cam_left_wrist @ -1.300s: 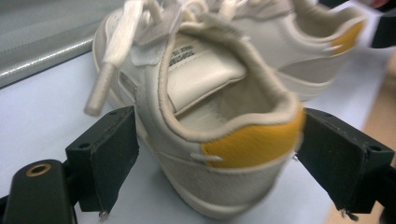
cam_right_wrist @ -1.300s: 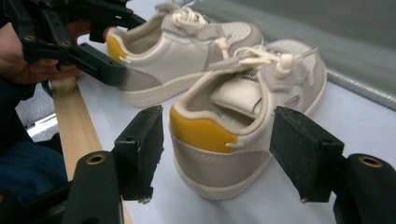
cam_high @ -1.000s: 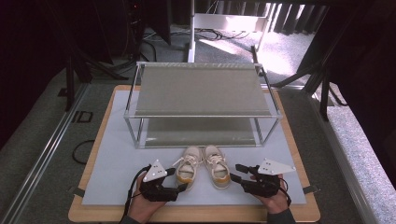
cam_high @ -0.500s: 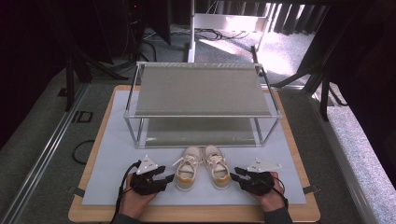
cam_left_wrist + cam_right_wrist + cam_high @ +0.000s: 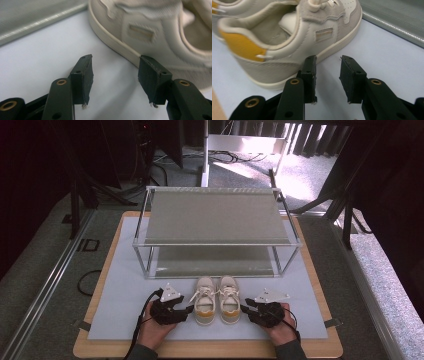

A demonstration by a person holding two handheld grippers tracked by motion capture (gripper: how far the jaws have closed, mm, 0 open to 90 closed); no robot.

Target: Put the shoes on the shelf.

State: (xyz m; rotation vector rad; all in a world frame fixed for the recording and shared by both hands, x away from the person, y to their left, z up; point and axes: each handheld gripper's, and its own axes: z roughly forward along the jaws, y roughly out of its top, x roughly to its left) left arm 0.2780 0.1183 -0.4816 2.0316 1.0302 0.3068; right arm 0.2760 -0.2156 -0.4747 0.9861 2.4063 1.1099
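Two cream sneakers sit side by side on my pale mat just in front of the wire shelf rack (image 5: pixel 220 242): the left shoe (image 5: pixel 204 301) and the right shoe (image 5: pixel 229 298), both with mustard-yellow heels toward me. My left gripper (image 5: pixel 186 309) lies on the mat just beside the left shoe's outer side; its jaws have just been opening a little and stand apart with nothing between them, one pad near the sole's edge. My right gripper (image 5: pixel 246 307) lies just beside the right shoe, its jaws likewise just widened, spread and empty.
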